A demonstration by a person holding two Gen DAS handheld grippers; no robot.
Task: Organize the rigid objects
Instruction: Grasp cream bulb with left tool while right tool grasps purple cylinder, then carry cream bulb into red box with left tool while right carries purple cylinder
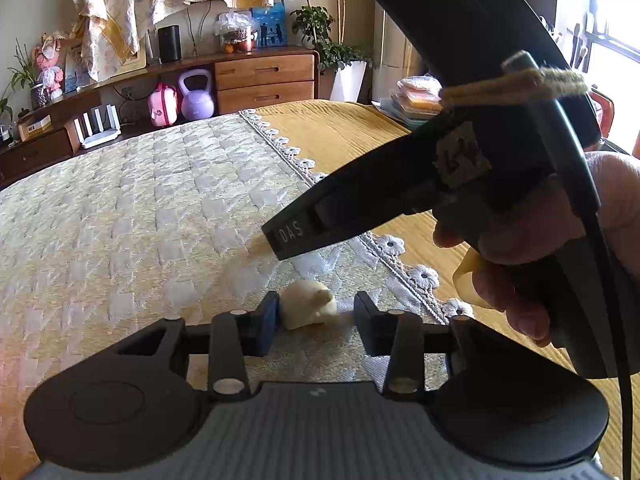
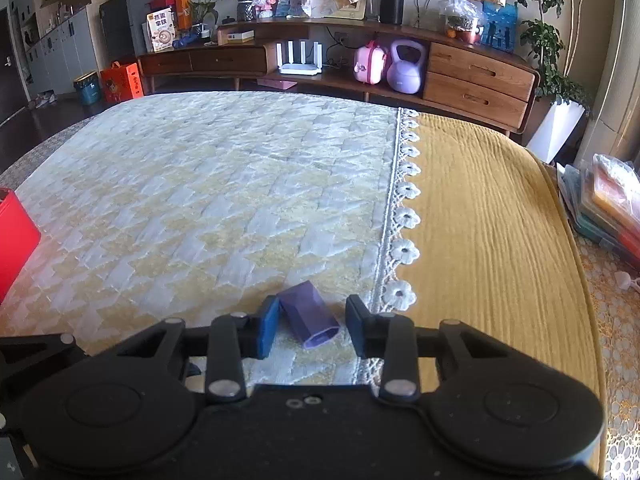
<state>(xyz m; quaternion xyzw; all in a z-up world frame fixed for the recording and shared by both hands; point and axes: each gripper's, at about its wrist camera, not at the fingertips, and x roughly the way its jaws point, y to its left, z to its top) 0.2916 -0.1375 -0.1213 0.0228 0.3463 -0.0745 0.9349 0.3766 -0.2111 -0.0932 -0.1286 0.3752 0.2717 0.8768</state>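
A small cream figure (image 1: 308, 308) lies on the quilted bedspread (image 1: 140, 208), between the fingers of my left gripper (image 1: 316, 316). The left pad (image 1: 266, 322) touches it, while bedspread shows between it and the right pad, so this gripper is open. A purple block (image 2: 310, 316) lies slanted on the bedspread (image 2: 200, 184), and my right gripper (image 2: 312, 324) is closed in on it, one pad at its far corner and the other at its near end. Seen from the left wrist, the right gripper (image 1: 282, 240) comes in from the right, held by a hand (image 1: 532, 248).
A lace edge (image 2: 404, 216) divides the quilt from a yellow cover (image 2: 492, 220) on the right. A red box (image 2: 12, 236) sits at the left edge. Stacked plastic boxes (image 2: 612, 208) lie beyond the bed's right side. A wooden sideboard (image 2: 472, 76) runs along the far wall.
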